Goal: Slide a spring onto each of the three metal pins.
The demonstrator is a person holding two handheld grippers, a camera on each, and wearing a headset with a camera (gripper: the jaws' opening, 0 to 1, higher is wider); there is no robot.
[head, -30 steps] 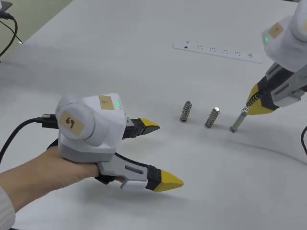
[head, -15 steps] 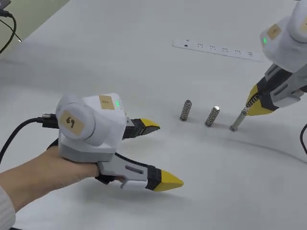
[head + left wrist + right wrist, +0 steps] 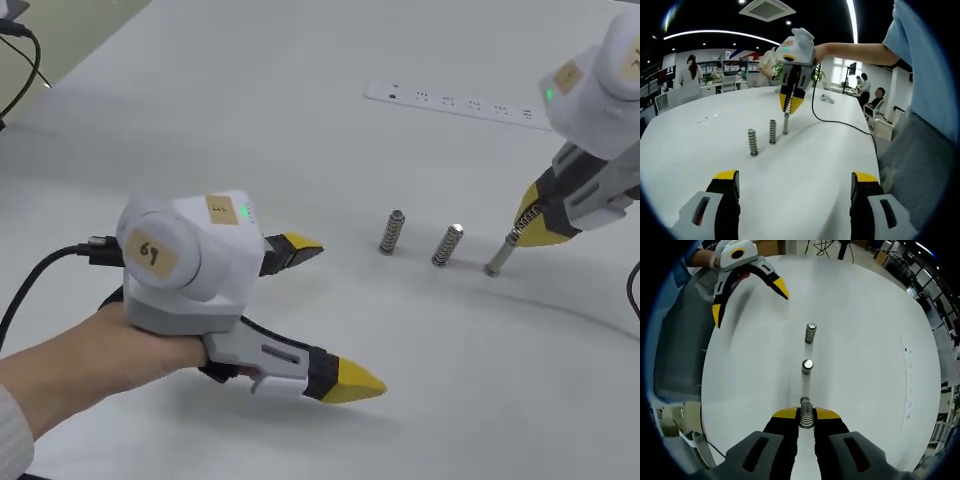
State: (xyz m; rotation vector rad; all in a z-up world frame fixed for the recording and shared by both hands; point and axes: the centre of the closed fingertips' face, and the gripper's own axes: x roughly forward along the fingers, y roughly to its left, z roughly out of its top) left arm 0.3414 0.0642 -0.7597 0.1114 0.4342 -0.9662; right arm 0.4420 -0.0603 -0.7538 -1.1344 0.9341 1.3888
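1. White table [image 3: 300, 90]: wide and bare around the work, so I've plenty of room.
2. My left gripper [image 3: 335, 312] rests low on the near side, jaws spread wide and holding nothing. It's well apart from the pins and out of the way.
3. My right gripper [image 3: 533, 218] is over the far-right pin, jaws clamped on the last spring. As I judge it, I need to hold my wrist in line with the pin and go straight down.
4. Power strip [image 3: 455, 105] lies flat at the back, and a black cable [image 3: 40, 275] trails off my left unit. Neither blocks me.
5. Two pins, [image 3: 391, 232] and [image 3: 447, 245], wear their springs already. The nearer one stands just beside my target, so I mustn't swing left.
6. Third pin [image 3: 497, 257]: shaft bare below my jaws.
7. Spring [image 3: 806, 417]: its lower end is at the pin's top, though I can't tell if it's threaded. I'd loosen my grip only once it's seated.
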